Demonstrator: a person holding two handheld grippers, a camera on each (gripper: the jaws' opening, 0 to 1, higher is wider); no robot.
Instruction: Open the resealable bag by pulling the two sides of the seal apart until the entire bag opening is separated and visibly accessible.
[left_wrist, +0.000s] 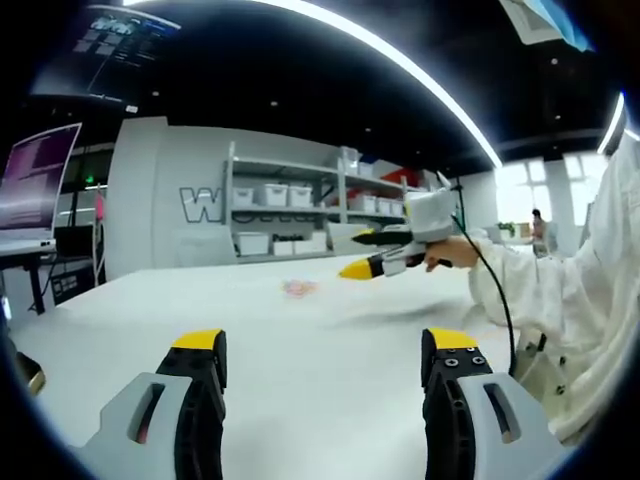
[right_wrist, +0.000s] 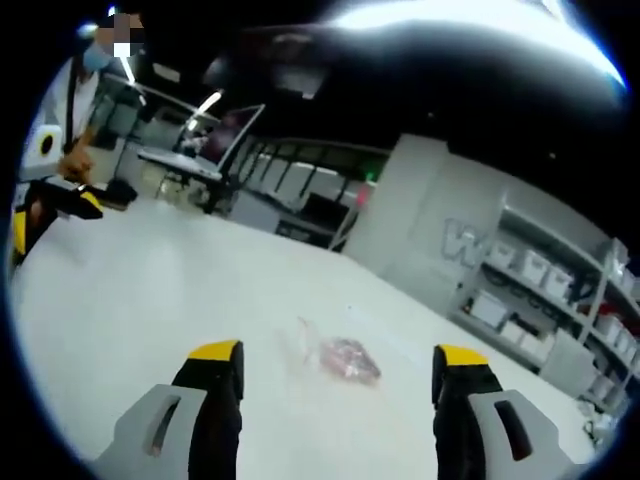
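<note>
bag (right_wrist: 345, 357) lies flat on the white table (right_wrist: 150, 300), a clear pouch with something pinkish inside; in the right gripper view it sits just above the gap between that view's own jaws, a little right of centre. its clear edges blur into the tabletop, so the seal and whether it is closed cannot be made out. in the left gripper view the same bag (left_wrist: 299, 288) is only a small pink smudge at about 12 o'clock from the jaws, well apart from them.

right gripper (right_wrist: 340, 365) has its yellow-tipped jaws spread wide, pinching nothing, near the bag but not touching it. left gripper (left_wrist: 325, 345) is likewise spread, with bare table between the jaws.

in the left gripper view the right gripper comes in at 2 o'clock, held above the table by a hand (left_wrist: 447, 256) in a white sleeve (left_wrist: 560, 290), a black cable (left_wrist: 495, 290) trailing from it.

beyond the table stand shelves (left_wrist: 300, 205) of white bins at 12 o'clock, partly covering grey lettering on the wall. a laptop (left_wrist: 35, 185) is cut off at 10 o'clock.
</note>
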